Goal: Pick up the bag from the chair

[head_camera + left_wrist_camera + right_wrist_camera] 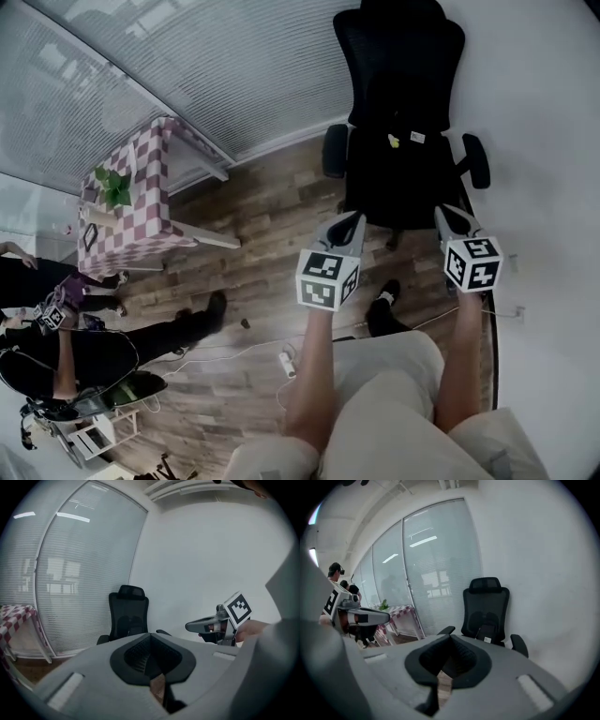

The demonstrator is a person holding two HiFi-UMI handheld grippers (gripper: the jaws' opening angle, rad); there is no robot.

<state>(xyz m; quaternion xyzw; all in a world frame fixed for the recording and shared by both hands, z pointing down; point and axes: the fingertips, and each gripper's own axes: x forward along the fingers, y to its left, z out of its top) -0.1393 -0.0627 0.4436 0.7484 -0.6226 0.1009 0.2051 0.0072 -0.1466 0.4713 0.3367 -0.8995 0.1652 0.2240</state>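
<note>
Straight ahead of both grippers, on the seat of the black office chair (398, 56), sits the black bag (403, 155). It seems to stand upright against the backrest and is hard to separate from the dark chair. The left gripper (348, 225) and right gripper (456, 218) flank the seat's front, about equally near and not touching it. Both have jaws pressed together, holding nothing.

I see a matt black fabric chair (398, 66) on grainy wood-plank flooring (272, 225). Left of the chair is a checked cloth (141, 206); behind the chair, a smooth matt wall (544, 94).
</note>
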